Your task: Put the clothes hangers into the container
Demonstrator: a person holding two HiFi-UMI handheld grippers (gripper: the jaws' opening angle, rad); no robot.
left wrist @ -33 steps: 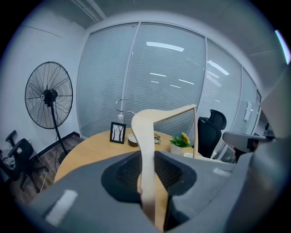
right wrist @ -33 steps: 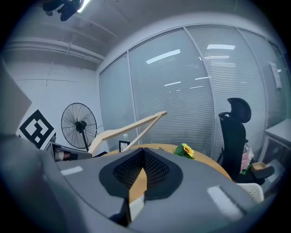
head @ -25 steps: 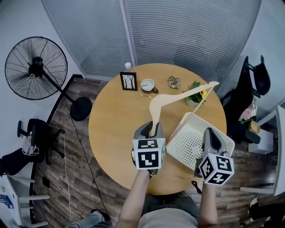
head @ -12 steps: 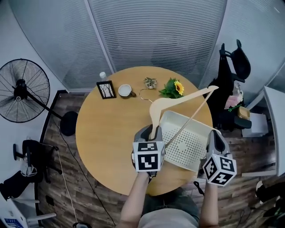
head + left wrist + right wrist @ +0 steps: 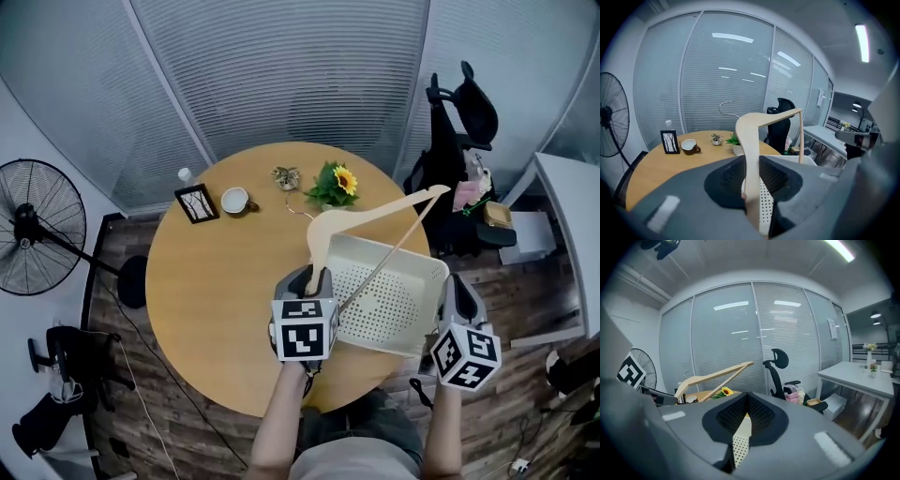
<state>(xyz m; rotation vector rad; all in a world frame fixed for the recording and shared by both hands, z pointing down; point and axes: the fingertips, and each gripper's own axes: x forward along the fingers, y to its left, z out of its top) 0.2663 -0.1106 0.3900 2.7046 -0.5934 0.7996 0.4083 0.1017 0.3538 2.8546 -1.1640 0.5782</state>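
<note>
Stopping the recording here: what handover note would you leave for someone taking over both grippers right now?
Left gripper: jaws shut on one end of the wooden hanger, held up over the basket.
Right gripper: jaws shut on the basket's rim, at the near edge of the table.
Done: hanger lifted; no hanger shows inside the basket.
Left: lower it in and release.

Grey-bodied left gripper [image 5: 317, 276], black-and-white marker cube [image 5: 304, 329]

Bright, even ceiling light — fisheye-warped edges.
</note>
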